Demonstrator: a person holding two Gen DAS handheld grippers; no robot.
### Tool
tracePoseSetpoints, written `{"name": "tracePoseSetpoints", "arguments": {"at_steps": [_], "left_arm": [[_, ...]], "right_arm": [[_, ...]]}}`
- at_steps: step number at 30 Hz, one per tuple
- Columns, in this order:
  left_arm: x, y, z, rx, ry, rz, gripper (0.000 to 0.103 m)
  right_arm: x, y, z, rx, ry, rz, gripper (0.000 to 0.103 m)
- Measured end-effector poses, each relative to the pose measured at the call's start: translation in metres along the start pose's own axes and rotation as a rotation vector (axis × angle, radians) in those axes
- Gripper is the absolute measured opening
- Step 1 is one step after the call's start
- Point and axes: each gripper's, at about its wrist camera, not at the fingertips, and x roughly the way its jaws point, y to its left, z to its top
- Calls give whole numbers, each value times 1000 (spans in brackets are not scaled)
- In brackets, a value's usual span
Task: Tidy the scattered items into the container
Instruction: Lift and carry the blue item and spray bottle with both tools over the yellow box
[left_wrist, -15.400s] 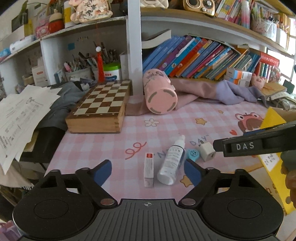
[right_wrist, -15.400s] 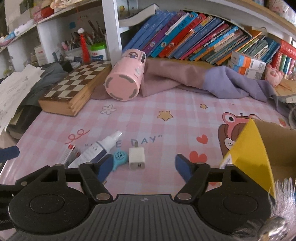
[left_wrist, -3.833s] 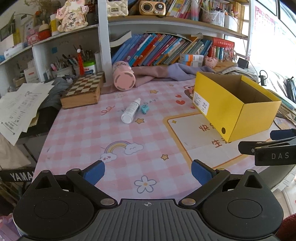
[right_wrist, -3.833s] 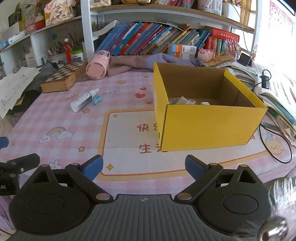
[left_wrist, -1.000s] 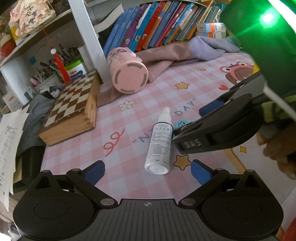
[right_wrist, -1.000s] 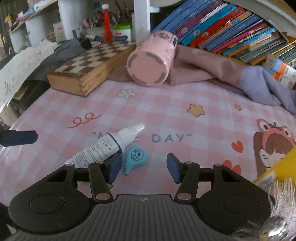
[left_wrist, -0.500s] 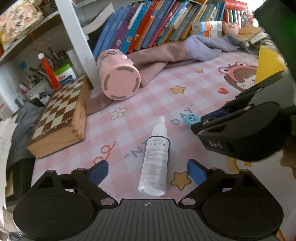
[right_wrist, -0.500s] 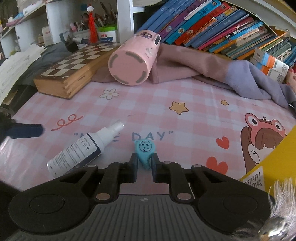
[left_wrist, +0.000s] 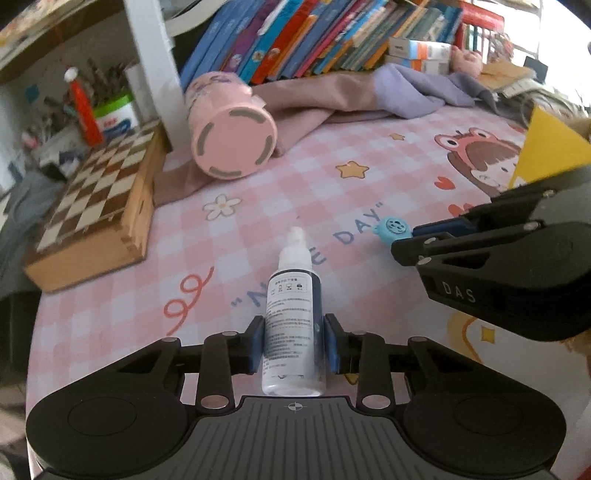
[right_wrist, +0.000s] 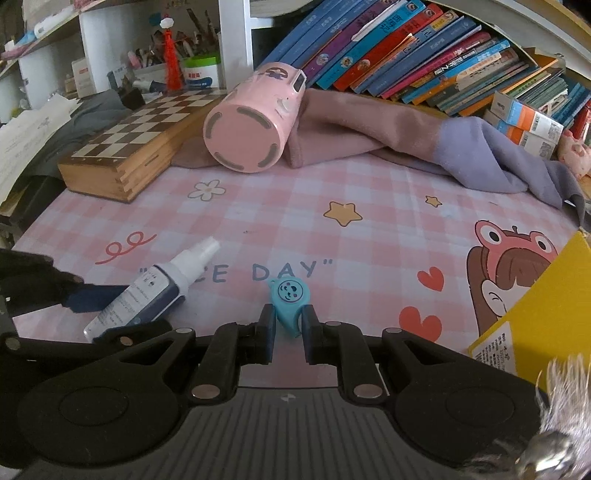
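The white-and-navy plastic spray bottle lay on the table between the closing left gripper, nozzle pointing away. The right gripper clamped the small turquoise clip. A pink cylindrical cup lay beyond.

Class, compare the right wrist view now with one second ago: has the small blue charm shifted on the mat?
Cannot tell. The blue charm lies below the "DAY" lettering in both pictures; the right gripper has shut on it.

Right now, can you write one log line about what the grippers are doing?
left gripper: closing on bottle | right gripper: shut on blue charm | both on mat
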Motion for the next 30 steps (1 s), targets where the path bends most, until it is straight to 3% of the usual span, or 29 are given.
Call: {"name": "tracePoseSetpoints", "arguments": {"at_steps": [11, 30], "left_arm": [[-29, -2, -3, -20, -52, -23, 31], [-108, -11, -18, -77, -151, -73, 31]], "right_arm": [[-28, 1, -3, 17, -39, -14, 14], [-119, -1, -18, 23, -158, -39, 14]]}}
